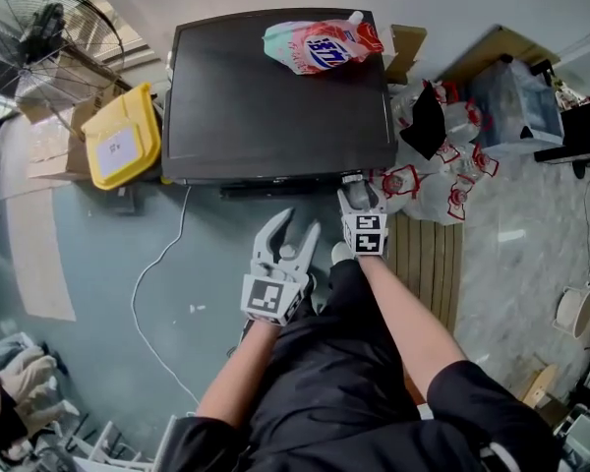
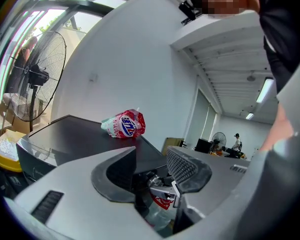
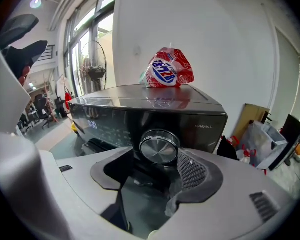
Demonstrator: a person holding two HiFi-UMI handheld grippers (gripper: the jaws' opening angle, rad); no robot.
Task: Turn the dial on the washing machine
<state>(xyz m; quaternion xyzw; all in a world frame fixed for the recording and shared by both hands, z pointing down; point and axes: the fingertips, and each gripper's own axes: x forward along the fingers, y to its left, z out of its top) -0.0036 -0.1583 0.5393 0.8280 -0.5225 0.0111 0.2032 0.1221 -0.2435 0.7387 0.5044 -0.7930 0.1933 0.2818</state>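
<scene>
The dark washing machine (image 1: 275, 96) stands ahead of me, with a red and white detergent bag (image 1: 320, 45) lying on its lid. Its round chrome dial (image 3: 160, 146) sits on the front panel at the right. My right gripper (image 1: 353, 185) is up at that panel; in the right gripper view it (image 3: 157, 160) stands open, the dial just past its tips and framed by the two jaws, the pads not pressing on it. My left gripper (image 1: 287, 232) hangs lower, short of the machine's front, open and empty (image 2: 150, 165).
A yellow bin (image 1: 123, 136) and cardboard stand left of the machine, a floor fan (image 1: 49, 28) behind them. Plastic bags (image 1: 438, 170) pile up at the right, above a wooden slatted board (image 1: 423, 254). A white cable (image 1: 157, 273) trails over the floor.
</scene>
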